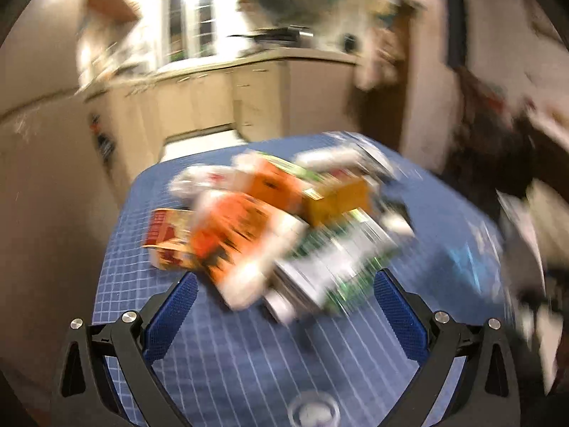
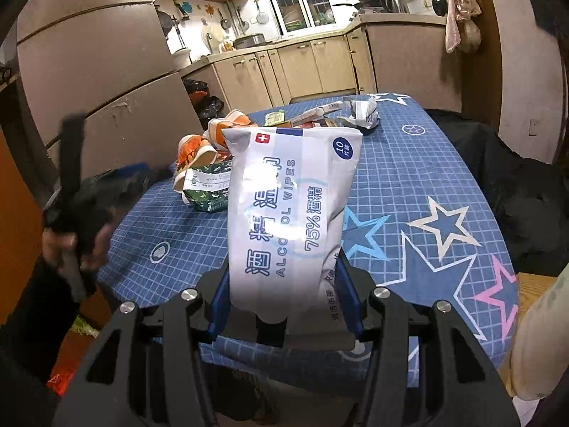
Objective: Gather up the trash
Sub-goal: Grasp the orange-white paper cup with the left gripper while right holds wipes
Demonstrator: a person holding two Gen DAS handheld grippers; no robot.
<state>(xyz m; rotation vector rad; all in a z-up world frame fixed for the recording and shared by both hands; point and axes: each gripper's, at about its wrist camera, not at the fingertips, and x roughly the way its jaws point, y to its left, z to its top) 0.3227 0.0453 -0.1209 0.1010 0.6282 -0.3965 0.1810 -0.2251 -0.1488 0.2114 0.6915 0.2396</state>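
Observation:
My right gripper is shut on a white alcohol wipes pack and holds it upright above the near edge of the blue star tablecloth. My left gripper is open and empty, just short of a blurred pile of trash: an orange-and-white wrapper, a green-and-white packet, a red carton and a yellow box. In the right wrist view the left gripper shows blurred at the table's left edge, near the green packet and orange wrappers.
Crumpled silver paper and flat cartons lie at the table's far end. A fridge stands left of the table. Kitchen cabinets run along the back wall. Dark bags sit on the floor by the fridge.

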